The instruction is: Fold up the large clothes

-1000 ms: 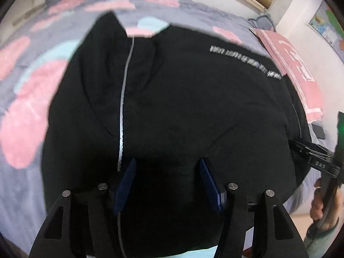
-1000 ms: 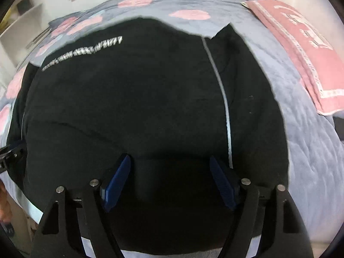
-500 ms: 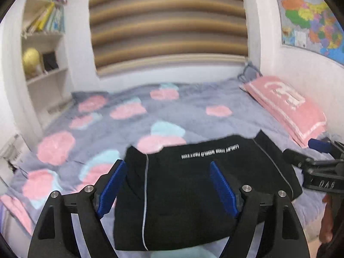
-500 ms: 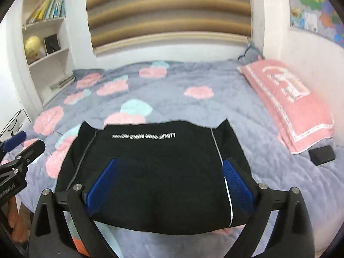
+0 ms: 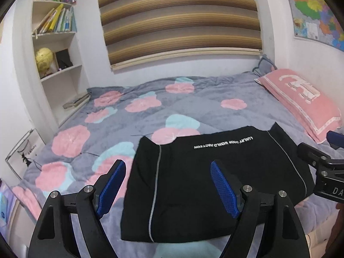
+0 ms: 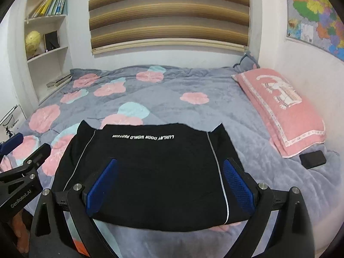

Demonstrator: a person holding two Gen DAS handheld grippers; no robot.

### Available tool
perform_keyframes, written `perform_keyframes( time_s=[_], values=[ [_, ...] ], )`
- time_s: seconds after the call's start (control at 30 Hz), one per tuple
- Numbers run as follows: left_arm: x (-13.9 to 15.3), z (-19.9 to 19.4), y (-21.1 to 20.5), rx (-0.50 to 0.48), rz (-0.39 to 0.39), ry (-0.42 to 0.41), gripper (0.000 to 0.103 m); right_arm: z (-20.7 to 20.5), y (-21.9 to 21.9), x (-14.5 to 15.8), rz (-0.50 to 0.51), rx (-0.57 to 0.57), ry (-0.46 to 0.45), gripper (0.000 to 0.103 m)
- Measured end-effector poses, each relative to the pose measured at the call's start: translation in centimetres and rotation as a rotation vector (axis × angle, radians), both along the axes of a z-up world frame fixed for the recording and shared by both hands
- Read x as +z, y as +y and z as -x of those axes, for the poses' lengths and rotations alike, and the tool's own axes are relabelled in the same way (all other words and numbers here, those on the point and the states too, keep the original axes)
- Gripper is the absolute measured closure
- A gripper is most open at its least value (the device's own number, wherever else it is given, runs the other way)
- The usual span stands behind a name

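Bedroom walls in white close the scene, with a striped brown blind (image 6: 169, 15) over the far window, a bookshelf (image 5: 56, 34) on the far left and a coloured map (image 6: 316, 15) on the right wall. Filling most of both views is the bed, spread with a grey quilt (image 6: 172, 90) printed with pink and pale blue blossoms. On its near edge, roughly centred, lies the task's thing: a black garment (image 6: 154, 172) with thin silver piping down each side and a line of white lettering near its far edge. It lies flat in a tidy rectangle, so the fold looks done or close to done.

Both tools hover above the near edge of the cloth with nothing between their blue pads. The left gripper (image 5: 167, 189) is spread wide and released; the right gripper (image 6: 169, 187) likewise stands wide and empty.

If another fold is wanted, it would go best by taking the two near corners at once, one in each tool, pinching only the top layers' hem, and carrying them level toward the lettering so the piping lines stay parallel. Uneven lift would skew the stack; soft cloth will sag between the grips.

A pink pillow (image 6: 279, 109) rests along the right side, apart from the garment. A small dark flat object (image 6: 312, 159), perhaps a phone, lies just near of it. A yellow globe (image 5: 44, 59) sits on the shelf. None of these blocks the fold.
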State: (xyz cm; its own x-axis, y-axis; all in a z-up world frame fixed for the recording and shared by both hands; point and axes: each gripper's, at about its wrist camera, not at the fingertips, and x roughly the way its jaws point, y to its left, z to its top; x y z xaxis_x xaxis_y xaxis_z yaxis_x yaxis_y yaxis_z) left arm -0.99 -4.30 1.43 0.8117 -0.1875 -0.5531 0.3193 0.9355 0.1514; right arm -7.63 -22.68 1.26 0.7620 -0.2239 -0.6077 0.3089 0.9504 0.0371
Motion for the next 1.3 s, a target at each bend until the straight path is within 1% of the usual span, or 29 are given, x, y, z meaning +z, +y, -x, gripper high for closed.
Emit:
perform_keyframes(
  time_s=[0.23,0.47,0.63,1.3],
  values=[
    [-1.7,-0.7,-0.6,-0.012,-0.002,0.050,0.021,-0.8,-0.4,-1.7,-0.013,-0.001,0.044,0.004],
    [-2.4,-1.1,-0.2,-0.002,0.012,0.081,0.021,-1.7,0.0,-2.9,-0.012,0.016,0.084,0.004],
    [-2.7,-1.4,0.3,0.005,0.028,0.102,0.021,-2.0,0.3,-3.1,-0.011,0.024,0.091,0.004],
    [-3.8,-1.9,0.5,0.003,0.025,0.149,0.021,-2.4,0.1,-4.2,-0.037,0.030,0.128,0.004]
  ],
)
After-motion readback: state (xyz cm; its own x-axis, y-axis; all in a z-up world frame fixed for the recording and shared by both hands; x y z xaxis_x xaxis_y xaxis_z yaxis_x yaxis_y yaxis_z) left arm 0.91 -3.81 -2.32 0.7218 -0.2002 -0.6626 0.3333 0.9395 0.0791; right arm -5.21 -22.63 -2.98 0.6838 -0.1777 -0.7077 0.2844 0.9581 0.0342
